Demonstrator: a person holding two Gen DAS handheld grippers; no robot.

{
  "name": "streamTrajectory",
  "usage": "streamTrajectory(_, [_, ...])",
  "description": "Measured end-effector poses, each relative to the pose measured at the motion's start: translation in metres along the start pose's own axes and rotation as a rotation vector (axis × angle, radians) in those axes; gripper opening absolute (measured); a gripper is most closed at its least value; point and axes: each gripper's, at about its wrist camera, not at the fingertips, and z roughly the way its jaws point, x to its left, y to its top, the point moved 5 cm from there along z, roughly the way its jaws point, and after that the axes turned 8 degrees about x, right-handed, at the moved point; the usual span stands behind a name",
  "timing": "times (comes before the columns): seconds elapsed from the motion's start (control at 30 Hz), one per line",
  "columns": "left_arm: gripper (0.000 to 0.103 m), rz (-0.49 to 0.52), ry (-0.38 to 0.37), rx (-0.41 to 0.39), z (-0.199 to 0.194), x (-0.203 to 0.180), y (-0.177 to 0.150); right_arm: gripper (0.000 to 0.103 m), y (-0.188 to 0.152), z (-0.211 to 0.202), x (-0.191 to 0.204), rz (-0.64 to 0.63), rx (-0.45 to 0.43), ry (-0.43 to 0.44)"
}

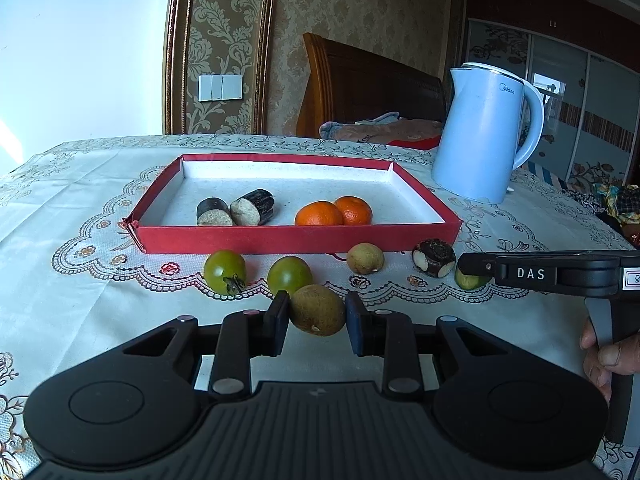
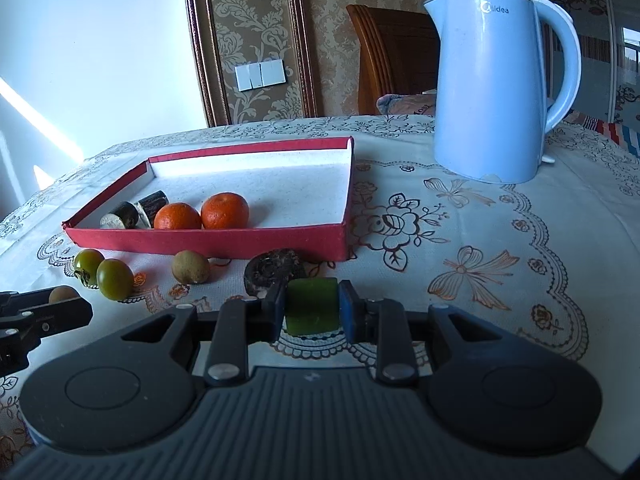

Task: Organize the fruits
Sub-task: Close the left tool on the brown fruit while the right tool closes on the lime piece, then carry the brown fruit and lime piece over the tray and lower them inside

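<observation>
Both grippers have a fruit between the fingers, just in front of the red tray (image 1: pixel 296 239) on the embroidered tablecloth (image 1: pixel 80 216). The left gripper (image 1: pixel 317 307) has its jaws closed on a brown longan (image 1: pixel 317 309), pressed at its two sides near the widest part, which I think is the right place, because the round shell is smooth and can slip out if the hold is higher or lower. It looks light, with a thin shell that may crack, so a gentle squeeze should be enough. The right gripper (image 2: pixel 312 307) has its jaws clamped on a green cucumber piece (image 2: pixel 312 311), one pad on each flat cut end; it seems firm but wet there, so it may slide. I cannot tell if either fruit is lifted or rests on the cloth. Inside the tray lie two oranges (image 1: pixel 334 211) and two sugarcane pieces (image 1: pixel 236 212). Outside, near the front wall, wait two green tomatoes (image 1: pixel 256 273), another longan (image 1: pixel 365 258) and a dark water chestnut (image 1: pixel 434 258). A blue kettle (image 1: pixel 484 132) stands to the right of the tray, apart from the fruits.
</observation>
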Motion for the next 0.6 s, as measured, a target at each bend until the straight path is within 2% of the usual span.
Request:
streamTrajectory(0.17, [0.029,-0.015,-0.007,0.002,0.0,0.004,0.0,0.027,-0.003,0.003,0.003,-0.011,0.034,-0.01])
streamTrajectory(0.4, [0.029,-0.029,0.0,-0.014,-0.003,0.011,0.004,0.026,-0.003,-0.006,0.006,-0.036,-0.016,-0.042])
streamTrajectory(0.6, [0.029,-0.036,0.015,-0.039,-0.006,0.019,0.017,0.026,0.0,-0.01,0.007,-0.034,-0.044,-0.029])
